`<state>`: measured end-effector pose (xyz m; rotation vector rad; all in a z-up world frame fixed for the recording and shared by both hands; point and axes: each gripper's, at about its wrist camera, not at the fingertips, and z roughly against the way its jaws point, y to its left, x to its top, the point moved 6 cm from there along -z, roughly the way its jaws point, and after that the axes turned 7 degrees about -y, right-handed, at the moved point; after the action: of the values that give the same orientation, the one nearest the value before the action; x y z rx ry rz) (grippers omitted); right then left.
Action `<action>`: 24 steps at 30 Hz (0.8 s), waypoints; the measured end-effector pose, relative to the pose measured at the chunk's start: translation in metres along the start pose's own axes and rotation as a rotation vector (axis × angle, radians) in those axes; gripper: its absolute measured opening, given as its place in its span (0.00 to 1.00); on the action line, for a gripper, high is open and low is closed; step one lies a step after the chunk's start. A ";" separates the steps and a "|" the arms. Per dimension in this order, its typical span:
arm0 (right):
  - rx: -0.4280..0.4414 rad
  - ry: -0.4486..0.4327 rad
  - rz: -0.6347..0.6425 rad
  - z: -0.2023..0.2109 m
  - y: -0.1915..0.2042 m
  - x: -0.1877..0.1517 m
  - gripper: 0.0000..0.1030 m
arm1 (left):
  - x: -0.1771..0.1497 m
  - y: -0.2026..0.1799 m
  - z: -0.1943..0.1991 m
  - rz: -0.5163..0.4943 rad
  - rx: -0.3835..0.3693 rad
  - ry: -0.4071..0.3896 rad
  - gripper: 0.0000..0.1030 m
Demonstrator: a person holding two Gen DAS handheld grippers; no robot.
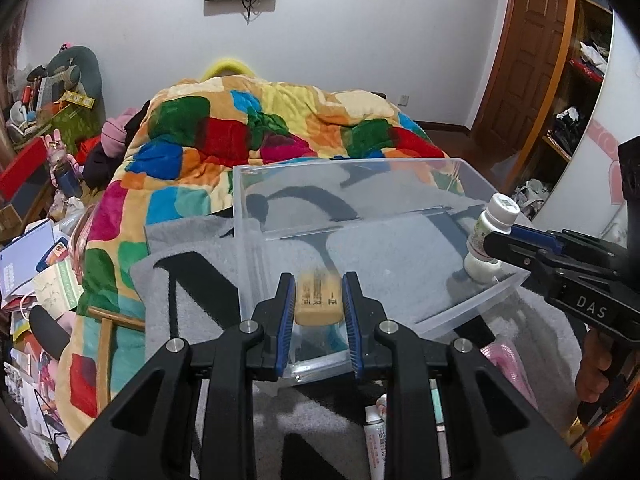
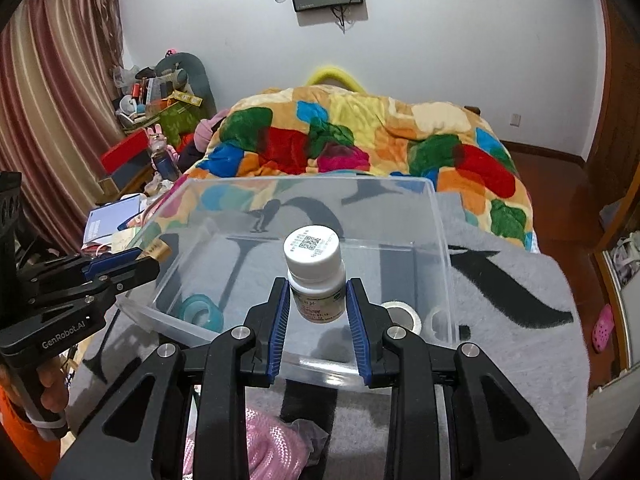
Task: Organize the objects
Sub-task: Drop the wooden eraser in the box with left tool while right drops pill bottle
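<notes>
A clear plastic bin sits on a grey blanket with black letters. My left gripper is shut on a tan rectangular block with printed text, held over the bin's near left corner; it shows at the left of the right wrist view. My right gripper is shut on a white pill bottle above the bin's near edge; the bottle also shows in the left wrist view. A teal tape roll and a silver tape roll lie inside the bin.
A pink bag and a white tube lie on the blanket in front of the bin. A colourful patchwork quilt covers the bed behind. Cluttered books and boxes sit at the left, shelves at the right.
</notes>
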<state>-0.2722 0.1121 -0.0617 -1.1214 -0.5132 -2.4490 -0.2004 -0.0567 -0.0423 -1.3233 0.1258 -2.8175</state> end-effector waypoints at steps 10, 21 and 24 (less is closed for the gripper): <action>-0.003 0.012 0.043 0.006 0.009 -0.003 0.32 | 0.001 -0.007 0.009 -0.018 -0.006 -0.011 0.31; -0.004 -0.073 0.100 0.048 0.024 -0.003 0.61 | 0.007 -0.009 0.053 -0.032 0.037 -0.118 0.79; 0.001 -0.080 0.109 0.057 0.027 -0.008 0.67 | 0.003 -0.009 0.064 -0.037 0.053 -0.137 0.83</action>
<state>-0.2176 0.1181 -0.0288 -1.2184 -0.4641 -2.3181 -0.1529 -0.0518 0.0017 -1.5159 0.0243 -2.7274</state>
